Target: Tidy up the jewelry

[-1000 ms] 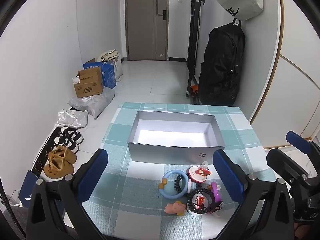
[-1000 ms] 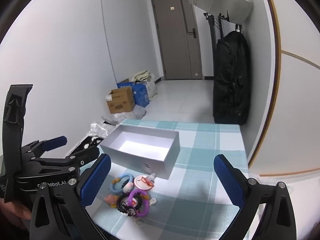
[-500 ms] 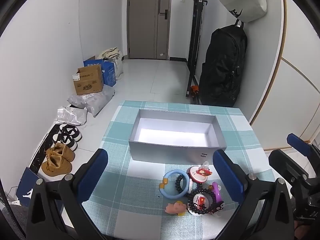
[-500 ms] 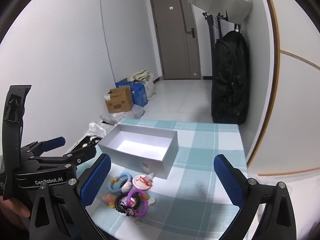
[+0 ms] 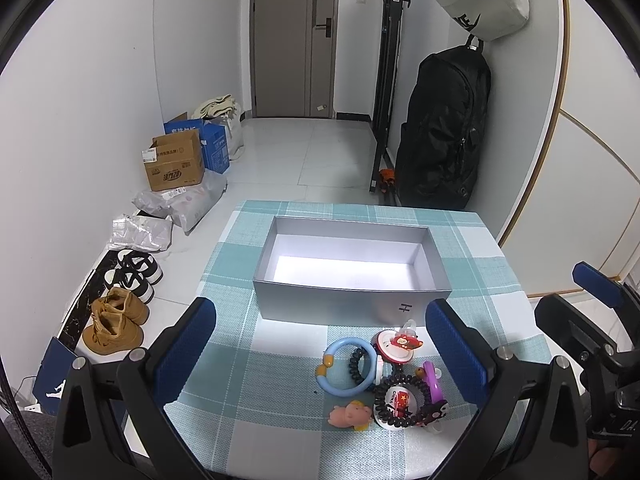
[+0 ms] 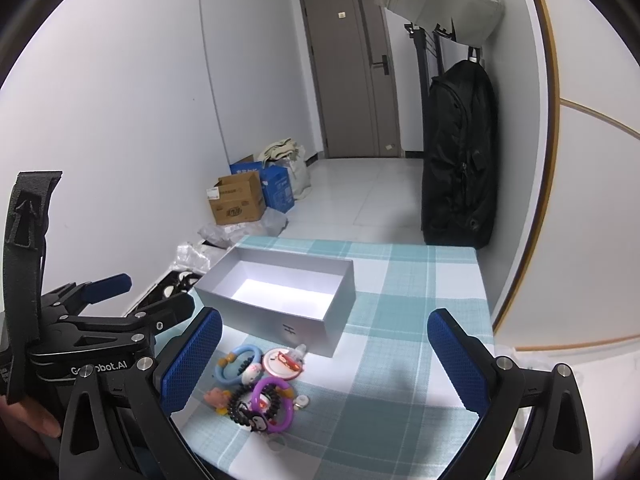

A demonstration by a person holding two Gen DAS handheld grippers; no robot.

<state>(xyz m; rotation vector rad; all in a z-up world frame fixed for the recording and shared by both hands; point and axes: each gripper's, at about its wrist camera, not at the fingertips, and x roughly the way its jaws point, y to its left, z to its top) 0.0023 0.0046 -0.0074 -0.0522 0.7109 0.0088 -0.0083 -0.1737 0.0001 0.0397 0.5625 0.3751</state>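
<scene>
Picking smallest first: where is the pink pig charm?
In the left wrist view the pink pig charm lies on the tablecloth, nearest the camera, left of the black coil bracelet.

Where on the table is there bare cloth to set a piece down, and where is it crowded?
Bare: the checked cloth right of the grey box, out to the table edge, and the strip left of the jewelry pile. The box floor is empty. Crowded: the pile near the box's front wall.

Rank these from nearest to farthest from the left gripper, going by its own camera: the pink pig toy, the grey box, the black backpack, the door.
From the left gripper:
1. Pink pig toy, on the tablecloth between its fingers.
2. Grey box, mid-table, just behind the trinkets.
3. Black backpack, hanging beyond the table, right.
4. Door, at the hallway's far end.
</scene>
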